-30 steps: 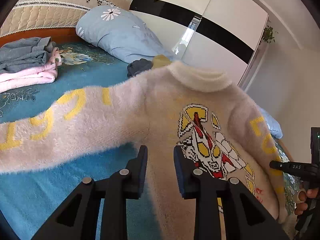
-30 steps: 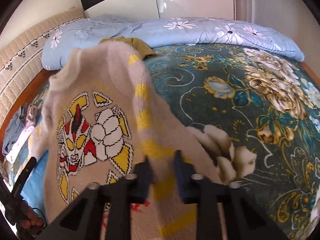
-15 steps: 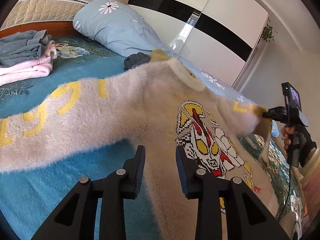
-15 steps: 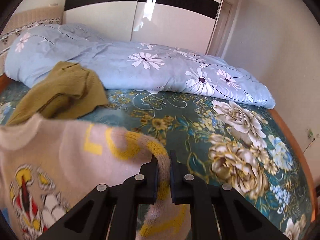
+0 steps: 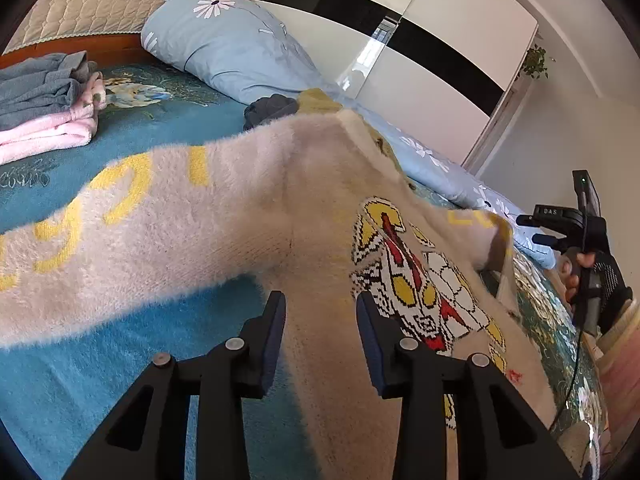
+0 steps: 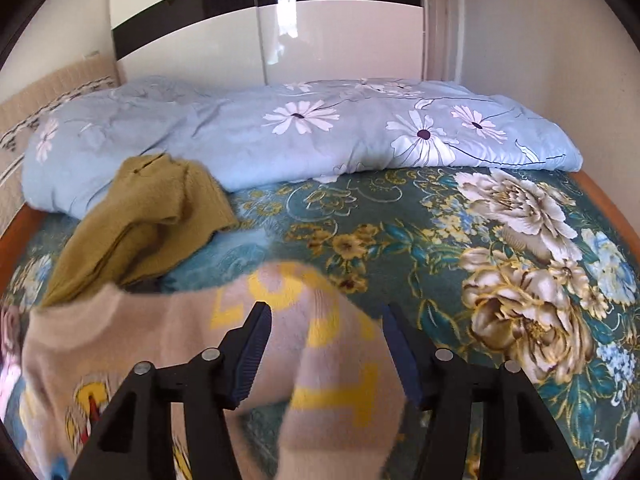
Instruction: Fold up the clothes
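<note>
A: On the bed point(image 5: 120, 380), left wrist view: what did the left claw point(image 5: 320, 320) do?
B: Fingers apart, gripping nothing, poised just over the sweater point(image 5: 248, 200). Sweater lay face up on the blue blanket, one sleeve stretched out w/ yellow letters. Folded pink & grey clothes point(image 5: 48, 112) sat by the headboard.
A: Right wrist view?
B: Right claw point(image 6: 324, 340) was spread wide, released; sweater's point(image 6: 140, 340) other sleeve lay folded beneath it, btwn the fingers. Olive garment point(image 6: 148, 224) behind, against the floral duvet point(image 6: 300, 128).
</note>
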Motion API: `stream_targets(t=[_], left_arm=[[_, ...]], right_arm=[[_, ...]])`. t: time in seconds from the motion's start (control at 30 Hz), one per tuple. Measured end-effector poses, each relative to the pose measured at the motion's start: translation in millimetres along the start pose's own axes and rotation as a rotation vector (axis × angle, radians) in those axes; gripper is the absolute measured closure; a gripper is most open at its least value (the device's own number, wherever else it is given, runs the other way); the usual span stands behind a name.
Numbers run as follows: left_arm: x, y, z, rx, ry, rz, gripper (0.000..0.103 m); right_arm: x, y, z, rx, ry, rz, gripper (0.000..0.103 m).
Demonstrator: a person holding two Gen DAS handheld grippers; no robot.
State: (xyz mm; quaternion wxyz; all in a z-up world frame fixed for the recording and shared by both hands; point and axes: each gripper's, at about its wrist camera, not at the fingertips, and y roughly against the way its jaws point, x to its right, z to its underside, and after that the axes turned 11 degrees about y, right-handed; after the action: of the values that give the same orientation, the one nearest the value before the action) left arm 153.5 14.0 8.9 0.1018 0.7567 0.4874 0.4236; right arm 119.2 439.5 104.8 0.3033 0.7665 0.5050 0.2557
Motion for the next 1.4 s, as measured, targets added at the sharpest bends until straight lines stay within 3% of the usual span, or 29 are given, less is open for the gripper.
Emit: stream_targets(t=[0.2,0.3,0.4,0.63,0.7,0.73,0.83,0.93,1.1,1.17,1.23,1.3,1.4], left_arm=[[0,4,1,0.021,-0.003,-0.008,0.065],[-2,5,1,0.029,0.007,-0.006,0.065],[-4,6,0,0.038,0.012,-0.004,0.065],[-3,5,1,0.031,0.01,-0.008,0.065],[-4,5,1,0.031,0.016,-0.007,0.065],[-5,6,0,0.031,0.021,-0.008,0.065],[-8,6,-1,0.029,0.037,-0.008,0.065],[-11,7,-2,0.03,0.058,-0.006,0.065],[-16,4,-4,0.012,0.095,-0.003,0.065],[-17,3,-5,0.011,0.1,-0.004,0.065],[-17,2,-5,0.01,0.103,-0.005,0.065],[-17,1,-5,0.002,0.107,-0.005,0.064],[-18,-1,-5,-0.005,0.113,-0.004,0.064]], right_arm=[[-21,-7,73,-0.103,0.138,-0.088,0.04],[-29,-20,95,-0.143,0.165,-0.065,0.04],[-28,-31,103,-0.169,0.123,-0.028,0.04],[-31,-30,111,-0.176,0.176,0.028,0.042],[-32,-29,112,-0.173,0.177,0.043,0.048],[-33,-28,111,-0.173,0.179,0.049,0.059],[-27,-22,106,-0.175,0.168,0.087,0.079],[-11,-13,94,-0.161,0.145,0.12,0.084],[36,2,41,-0.07,0.097,0.276,0.083],[55,2,13,-0.018,0.069,0.342,0.076],[76,1,-10,0.013,0.004,0.377,0.055],[90,5,-22,0.034,-0.073,0.415,0.055],[89,17,-21,0.074,-0.113,0.364,0.055]])
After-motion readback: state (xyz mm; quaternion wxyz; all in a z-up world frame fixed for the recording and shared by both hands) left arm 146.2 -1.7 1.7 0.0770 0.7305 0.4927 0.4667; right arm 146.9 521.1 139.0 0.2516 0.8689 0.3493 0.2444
